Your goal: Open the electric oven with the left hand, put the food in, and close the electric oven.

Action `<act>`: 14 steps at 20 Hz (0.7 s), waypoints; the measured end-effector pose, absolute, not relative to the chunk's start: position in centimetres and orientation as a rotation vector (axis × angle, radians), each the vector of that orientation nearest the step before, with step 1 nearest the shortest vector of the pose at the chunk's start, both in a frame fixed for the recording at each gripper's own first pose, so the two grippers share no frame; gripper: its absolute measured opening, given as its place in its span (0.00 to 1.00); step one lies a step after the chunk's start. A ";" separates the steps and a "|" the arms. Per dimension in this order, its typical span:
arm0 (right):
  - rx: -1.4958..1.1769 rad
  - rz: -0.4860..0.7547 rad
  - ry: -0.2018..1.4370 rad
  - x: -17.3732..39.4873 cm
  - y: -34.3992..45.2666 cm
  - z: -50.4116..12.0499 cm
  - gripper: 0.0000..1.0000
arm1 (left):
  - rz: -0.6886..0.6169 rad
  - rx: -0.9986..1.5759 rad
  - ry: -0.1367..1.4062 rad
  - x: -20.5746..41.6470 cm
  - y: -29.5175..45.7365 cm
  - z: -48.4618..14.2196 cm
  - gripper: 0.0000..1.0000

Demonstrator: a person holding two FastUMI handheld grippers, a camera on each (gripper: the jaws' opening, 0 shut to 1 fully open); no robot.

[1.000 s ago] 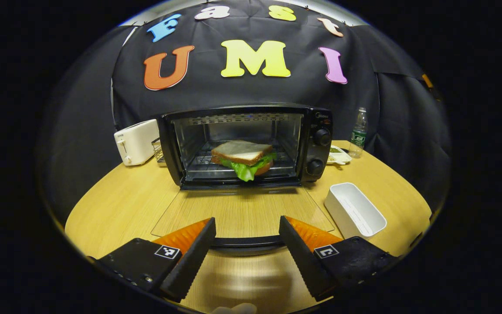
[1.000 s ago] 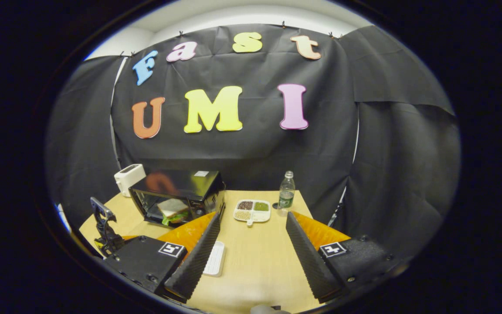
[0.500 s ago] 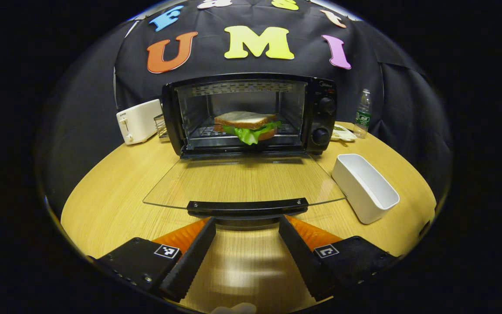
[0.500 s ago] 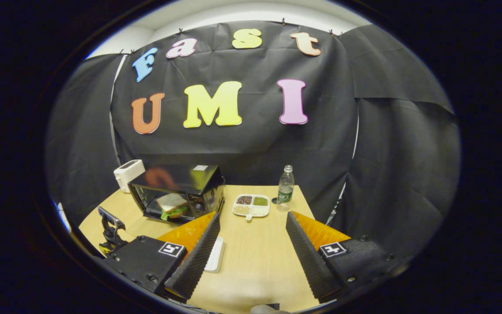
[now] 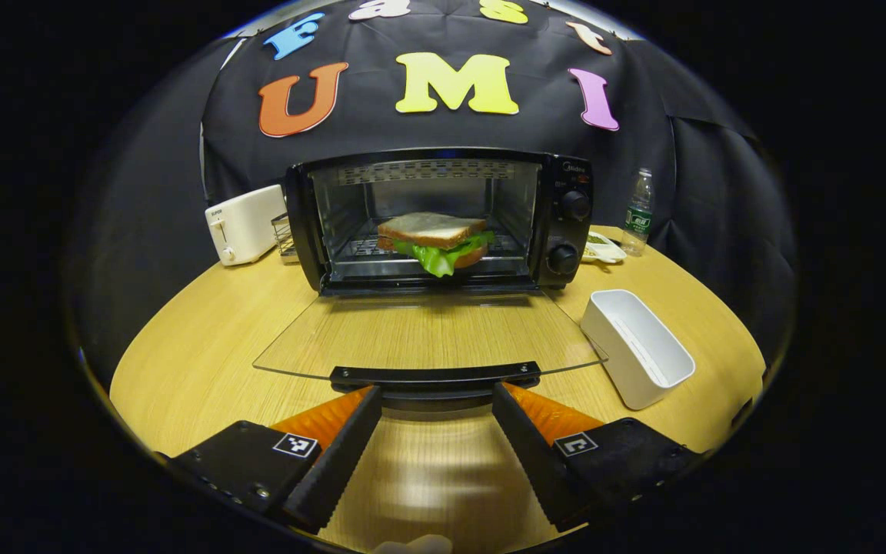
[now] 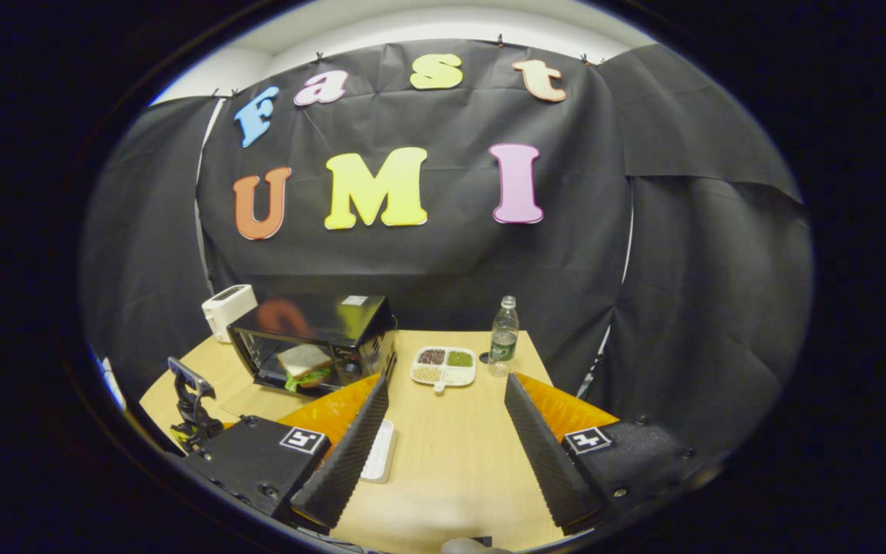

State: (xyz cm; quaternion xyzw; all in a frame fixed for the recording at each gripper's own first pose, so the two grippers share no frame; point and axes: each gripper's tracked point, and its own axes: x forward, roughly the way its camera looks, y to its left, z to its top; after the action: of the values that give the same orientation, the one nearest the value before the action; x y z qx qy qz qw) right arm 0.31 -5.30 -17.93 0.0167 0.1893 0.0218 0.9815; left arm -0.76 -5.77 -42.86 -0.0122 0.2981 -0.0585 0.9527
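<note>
- The oven (image 5: 443, 219) is standing open on the counter (image 5: 204, 338), its glass door (image 5: 428, 335) lying flat.
- The sandwich (image 5: 434, 240) is sitting on the rack inside.
- The left gripper (image 5: 434, 400) is hovering by the door handle (image 5: 435, 376), fingers wide; the handle's lower edge is hiding behind them.
- The right gripper (image 6: 443, 412) is hanging over the counter, fingers wide, empty, half covering a white tray (image 6: 379, 454).
</note>
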 end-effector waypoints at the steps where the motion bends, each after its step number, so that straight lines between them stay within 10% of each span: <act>1: 0.041 0.045 0.376 0.3 -5.2 -17.7 0.97 | -0.119 -0.023 0.598 -0.7 -5.7 -42.3 0.96; 14: 0.084 0.009 0.321 0.8 -6.8 -15.0 0.96 | -0.127 -0.002 0.449 6.2 -5.0 -33.0 0.96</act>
State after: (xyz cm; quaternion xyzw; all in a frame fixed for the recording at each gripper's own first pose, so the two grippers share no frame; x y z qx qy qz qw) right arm 0.78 -6.77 -15.01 0.0418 0.1599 0.0044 0.9862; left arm 6.19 -5.00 -32.95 -0.0011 0.2224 -0.0629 0.9729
